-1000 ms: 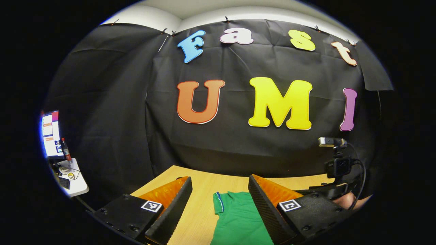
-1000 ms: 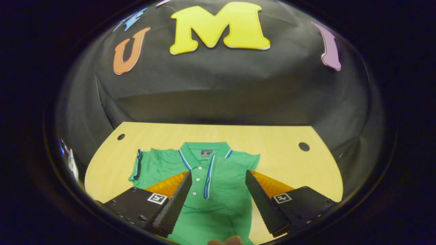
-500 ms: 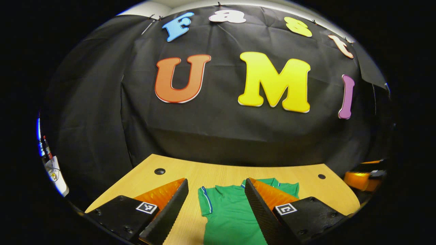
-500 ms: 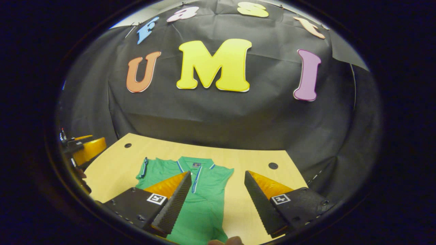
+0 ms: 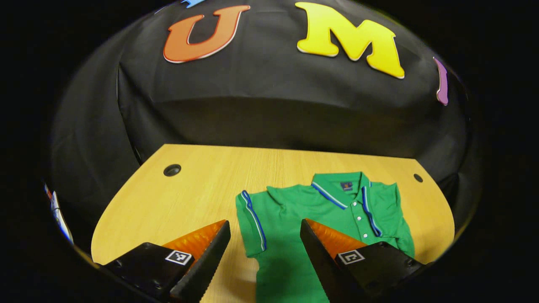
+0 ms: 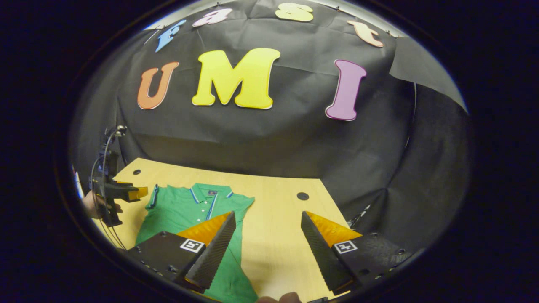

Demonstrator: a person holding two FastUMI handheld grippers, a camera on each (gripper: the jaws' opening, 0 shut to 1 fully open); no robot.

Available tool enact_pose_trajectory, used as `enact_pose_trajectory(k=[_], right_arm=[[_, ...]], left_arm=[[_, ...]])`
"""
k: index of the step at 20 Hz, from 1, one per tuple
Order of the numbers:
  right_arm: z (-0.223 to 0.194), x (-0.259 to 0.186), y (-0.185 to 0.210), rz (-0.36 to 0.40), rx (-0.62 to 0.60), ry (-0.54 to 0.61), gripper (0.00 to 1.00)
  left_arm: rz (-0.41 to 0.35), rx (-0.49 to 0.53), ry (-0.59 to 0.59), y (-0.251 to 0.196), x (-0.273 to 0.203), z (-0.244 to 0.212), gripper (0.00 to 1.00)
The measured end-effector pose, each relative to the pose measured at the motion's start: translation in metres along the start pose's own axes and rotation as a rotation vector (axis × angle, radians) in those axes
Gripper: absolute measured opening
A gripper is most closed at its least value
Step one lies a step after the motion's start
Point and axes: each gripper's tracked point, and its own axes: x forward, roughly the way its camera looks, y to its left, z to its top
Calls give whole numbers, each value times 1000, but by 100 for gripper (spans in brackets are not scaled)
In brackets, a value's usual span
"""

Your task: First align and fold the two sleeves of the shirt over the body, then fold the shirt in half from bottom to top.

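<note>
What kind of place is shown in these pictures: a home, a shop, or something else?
Most likely a recording booth, not a home. Black cloth hangs as the wall behind a bare wooden table with cable holes, a green shirt lies spread flat on it, and a person's hand holds the left tool over it.

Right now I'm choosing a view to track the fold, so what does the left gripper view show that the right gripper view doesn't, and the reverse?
Left gripper view: the left gripper, open, over the shirt's blue-striped sleeve.

Right gripper view: the right gripper, open, mostly over bare table, plus the left gripper held by a hand beside the shirt.

Both: the green polo shirt lying flat and the table's cable holes.
</note>
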Motion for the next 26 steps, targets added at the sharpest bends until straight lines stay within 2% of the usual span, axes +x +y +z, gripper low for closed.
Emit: enact_pose_trajectory(k=[4, 9, 12, 15, 16, 17, 18, 19, 22, 23, 24, 26], right_arm=[[-13, -4, -11, -27, 8, 35, 97], [-30, -4, -13, -36, 45, 86, 95], [-34, -2, -11, -37, 64, 90, 96], [-32, 1, -7, -28, 60, 85, 95], [-31, 1, -4, -22, 61, 84, 97], [-31, 2, 0, -15, 63, 83, 98], [-32, 1, 1, -9, 64, 83, 95], [-33, 2, 3, -3, 66, 86, 95], [-39, 2, 7, 7, 80, 101, 96], [-42, 4, 7, 10, 88, 107, 96], [-43, 4, 8, 12, 95, 113, 96], [-46, 5, 8, 15, 105, 120, 95]], left_arm=[[14, 25, 104, 6, 37, -30, 100], [44, 76, 182, 14, 60, -49, 100], [31, 94, 168, 13, 65, -46, 100], [-18, 69, 169, 7, 67, -47, 100], [-21, 64, 170, 8, 67, -46, 88], [-26, 62, 170, 9, 67, -47, 85], [-35, 57, 168, 10, 66, -46, 74], [-45, 48, 164, 11, 66, -46, 76], [-67, 22, 160, 13, 65, -47, 60], [-61, 18, 161, 16, 66, -47, 48], [-59, 10, 158, 18, 66, -47, 48], [-55, -5, 152, 21, 65, -46, 36]])
